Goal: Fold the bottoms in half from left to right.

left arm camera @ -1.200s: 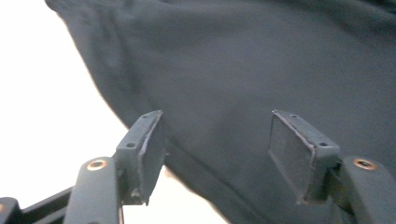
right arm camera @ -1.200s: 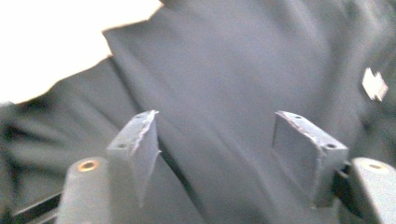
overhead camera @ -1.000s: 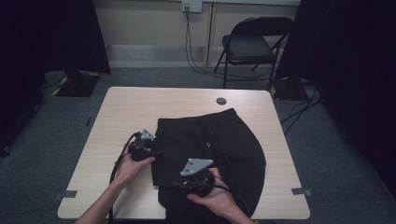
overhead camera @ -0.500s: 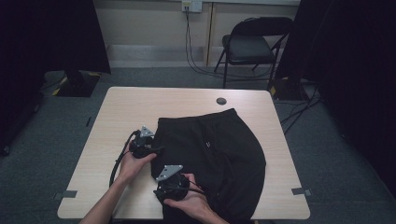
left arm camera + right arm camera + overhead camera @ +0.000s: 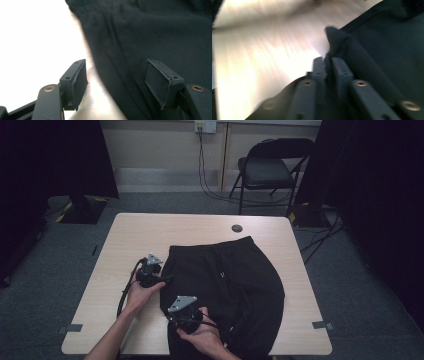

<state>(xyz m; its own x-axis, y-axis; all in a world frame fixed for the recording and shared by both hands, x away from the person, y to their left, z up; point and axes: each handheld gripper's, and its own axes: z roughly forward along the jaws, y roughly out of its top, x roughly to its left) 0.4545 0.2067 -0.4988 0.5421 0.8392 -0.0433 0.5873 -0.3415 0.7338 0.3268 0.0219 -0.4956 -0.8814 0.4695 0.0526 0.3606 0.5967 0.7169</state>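
At the near left edge of the table | black shorts lie flat | right gripper pinches their hem, jaws just closing | left gripper gapes, jaws just widening, fabric edge between | bite deeper, then lift evenly

We see two handheld grippers, both black. On the left gripper sits a grey three-cornered plate, and a black cable loops off its near side. The right gripper carries the same grey plate, with a thin black cable across its body. The person's forearms are bare; no sleeve is visible. Close up, the left gripper's fingers are flat black bars ending in rectangular pads with small dark screw holes and a brass-coloured rivet on each. The right gripper's fingers look alike: ridged black bars with brass rivets along them.
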